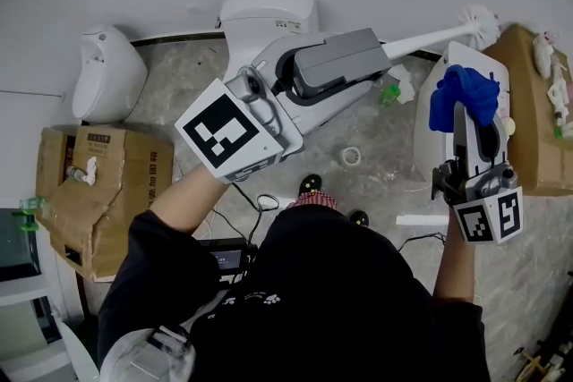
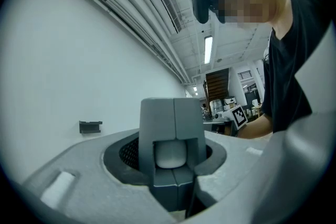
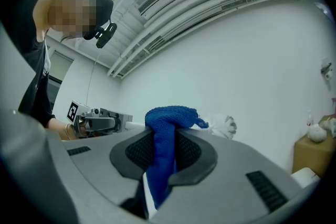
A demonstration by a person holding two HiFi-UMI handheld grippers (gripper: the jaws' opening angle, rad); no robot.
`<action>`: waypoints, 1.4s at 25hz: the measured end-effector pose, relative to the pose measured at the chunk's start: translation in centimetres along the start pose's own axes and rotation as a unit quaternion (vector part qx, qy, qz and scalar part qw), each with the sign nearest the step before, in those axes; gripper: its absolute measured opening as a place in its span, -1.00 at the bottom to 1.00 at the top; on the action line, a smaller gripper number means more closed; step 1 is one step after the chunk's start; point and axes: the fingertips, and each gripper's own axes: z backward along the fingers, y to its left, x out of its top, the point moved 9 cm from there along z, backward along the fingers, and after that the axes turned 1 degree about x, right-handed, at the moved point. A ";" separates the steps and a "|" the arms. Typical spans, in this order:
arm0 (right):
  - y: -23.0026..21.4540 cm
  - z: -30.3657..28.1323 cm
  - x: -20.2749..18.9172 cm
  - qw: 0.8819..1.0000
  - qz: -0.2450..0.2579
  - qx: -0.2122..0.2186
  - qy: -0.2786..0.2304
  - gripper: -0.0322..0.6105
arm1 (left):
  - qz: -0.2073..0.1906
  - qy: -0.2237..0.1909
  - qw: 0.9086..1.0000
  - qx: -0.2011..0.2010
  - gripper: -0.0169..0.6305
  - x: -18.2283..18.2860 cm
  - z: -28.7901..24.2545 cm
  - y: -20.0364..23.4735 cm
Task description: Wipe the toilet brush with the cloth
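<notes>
1. Left tongs [image 1: 374, 50]: clamped on the white handle of the toilet brush [image 1: 428, 37], with gray pads closed on either side of the handle's rounded end in the left gripper view. Pointed toward the right of the head view, above the white toilet [image 1: 269, 13] standing against the wall.
2. Toilet brush: gripped at one end only, then stretched rightward and slightly up the head view from the left pads. Ends in white bristles [image 1: 481, 19] close to the top corner of the cardboard box [image 1: 530, 134] on the right. Held in the air over the marbled floor [image 1: 358, 125].
3. Right tongs [image 3: 164, 139]: pinching the blue cloth [image 1: 463, 92], with a strip trapped between the two pads and hanging down behind them, and the rest bunched in a lump over the tips. Pointed up the head view, marker cube nearest the person.
4. Cloth against brush: below the bristles and the far end of the handle in the head view, near but apart. Seen from the right gripper view, bristles just past the bunched top of the cloth and a little to its right, left tongs well off to the left.
</notes>
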 end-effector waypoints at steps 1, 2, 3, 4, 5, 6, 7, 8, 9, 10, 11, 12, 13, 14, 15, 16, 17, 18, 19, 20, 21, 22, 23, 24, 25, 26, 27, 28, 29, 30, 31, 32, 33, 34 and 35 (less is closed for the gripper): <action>0.0 0.0 0.0 1.000 0.000 0.000 -0.001 -0.66 | 0.001 0.001 1.000 0.000 -0.39 -0.1 0.0 0.0; 0.0 0.0 0.0 1.000 0.000 -0.001 -0.002 -0.66 | 0.002 0.002 1.000 0.000 -0.39 -0.2 0.0 0.1; 0.0 0.1 0.0 1.000 0.000 -0.002 -0.003 -0.66 | 0.002 0.003 1.000 0.000 -0.39 -0.3 0.0 0.1; 0.0 0.1 0.0 1.000 0.000 -0.003 -0.004 -0.66 | 0.002 0.002 1.000 -0.001 -0.39 -0.3 -0.1 0.1; 0.0 0.1 0.0 1.000 0.000 -0.004 -0.005 -0.66 | 0.001 0.002 1.000 -0.002 -0.39 -0.3 -0.1 0.2; 0.0 0.1 0.0 1.000 0.001 -0.005 -0.006 -0.66 | 0.000 0.001 1.000 -0.003 -0.39 -0.4 -0.1 0.2; 0.0 0.1 0.1 1.000 0.002 -0.006 -0.007 -0.66 | 0.001 0.001 1.000 -0.004 -0.39 -0.4 -0.1 0.3; 0.1 0.1 0.2 1.000 0.003 -0.006 -0.007 -0.66 | 0.001 0.001 1.000 -0.005 -0.39 -0.4 -0.2 0.3; 0.1 0.0 0.2 1.000 0.004 -0.007 -0.007 -0.66 | 0.002 0.001 1.000 -0.005 -0.39 -0.5 -0.2 0.3; 0.2 0.0 0.3 1.000 0.006 -0.009 -0.007 -0.66 | 0.003 0.001 1.000 -0.005 -0.39 -0.6 -0.2 0.4; 0.2 0.0 0.3 1.000 0.008 -0.010 -0.007 -0.66 | 0.004 0.000 1.000 -0.005 -0.39 -0.6 -0.2 0.4; 0.2 0.0 0.3 1.000 0.009 -0.011 -0.006 -0.66 | 0.005 0.000 1.000 -0.004 -0.39 -0.7 -0.2 0.5; 0.2 0.0 0.2 1.000 0.010 -0.012 -0.005 -0.66 | 0.005 0.000 1.000 -0.004 -0.39 -0.8 -0.2 0.6; 0.2 0.0 0.2 1.000 0.011 -0.014 -0.004 -0.66 | 0.006 0.001 1.000 -0.004 -0.39 -0.8 -0.2 0.6; 0.2 0.0 0.2 1.000 0.011 -0.014 -0.004 -0.66 | 0.006 0.001 1.000 -0.005 -0.39 -0.9 -0.3 0.7; 0.2 0.1 0.2 1.000 0.011 -0.015 -0.004 -0.67 | 0.006 0.000 1.000 -0.007 -0.39 -1.0 -0.3 0.7; 0.2 0.1 0.2 1.000 0.011 -0.016 -0.004 -0.66 | 0.006 -0.001 1.000 -0.008 -0.39 -1.0 -0.3 0.7; 0.2 0.1 0.2 1.000 0.012 -0.016 -0.004 -0.67 | 0.007 -0.001 1.000 -0.009 -0.39 -1.1 -0.4 0.7; 0.2 0.0 0.2 1.000 0.012 -0.017 -0.004 -0.66 | 0.007 -0.001 1.000 -0.011 -0.39 -1.1 -0.4 0.7; 0.2 0.0 0.3 1.000 0.013 -0.018 -0.004 -0.66 | 0.006 -0.001 1.000 -0.012 -0.39 -1.1 -0.4 0.7; 0.3 0.0 0.3 1.000 0.014 -0.018 -0.004 -0.66 | 0.005 -0.001 1.000 -0.013 -0.39 -1.1 -0.4 0.6; 0.4 -0.1 0.4 1.000 0.014 -0.017 -0.004 -0.66 | 0.004 -0.001 1.000 -0.014 -0.39 -1.0 -0.4 0.6; 0.4 -0.1 0.4 1.000 0.015 -0.017 -0.005 -0.66 | 0.003 -0.001 1.000 -0.015 -0.39 -1.0 -0.4 0.6; 0.4 -0.1 0.4 1.000 0.015 -0.016 -0.005 -0.67 | 0.002 -0.001 1.000 -0.015 -0.39 -1.1 -0.4 0.6; 0.4 -0.1 0.4 1.000 0.016 -0.016 -0.005 -0.66 | 0.002 -0.001 1.000 -0.015 -0.39 -1.1 -0.4 0.6; 0.5 -0.1 0.4 1.000 0.017 -0.015 -0.005 -0.66 | 0.003 0.000 1.000 -0.015 -0.39 -1.1 -0.4 0.6; 0.5 -0.1 0.4 1.000 0.018 -0.015 -0.004 -0.67 | 0.003 0.000 1.000 -0.015 -0.39 -1.2 -0.5 0.6; 0.5 -0.1 0.5 1.000 0.018 -0.015 -0.004 -0.67 | 0.003 0.001 1.000 -0.015 -0.39 -1.2 -0.5 0.6; 0.5 0.0 0.5 1.000 0.018 -0.016 -0.004 -0.67 | 0.004 0.002 1.000 -0.015 -0.39 -1.2 -0.5 0.6; 0.5 0.0 0.5 1.000 0.018 -0.016 -0.004 -0.66 | 0.004 0.003 1.000 -0.016 -0.39 -1.3 -0.5 0.6; 0.5 0.0 0.5 1.000 0.018 -0.017 -0.004 -0.66 | 0.005 0.004 1.000 -0.016 -0.39 -1.3 -0.5 0.6; 0.4 0.0 0.5 1.000 0.017 -0.017 -0.003 -0.66 | 0.005 0.004 1.000 -0.017 -0.39 -1.4 -0.5 0.6; 0.4 -0.1 0.5 1.000 0.017 -0.017 -0.003 -0.66 | 0.006 0.005 1.000 -0.017 -0.39 -1.4 -0.6 0.7; 0.4 -0.1 0.4 1.000 0.017 -0.017 -0.003 -0.66 | 0.007 0.005 1.000 -0.017 -0.39 -1.4 -0.6 0.7; 0.4 -0.1 0.4 1.000 0.018 -0.016 -0.002 -0.66 | 0.007 0.005 1.000 -0.018 -0.39 -1.5 -0.7 0.8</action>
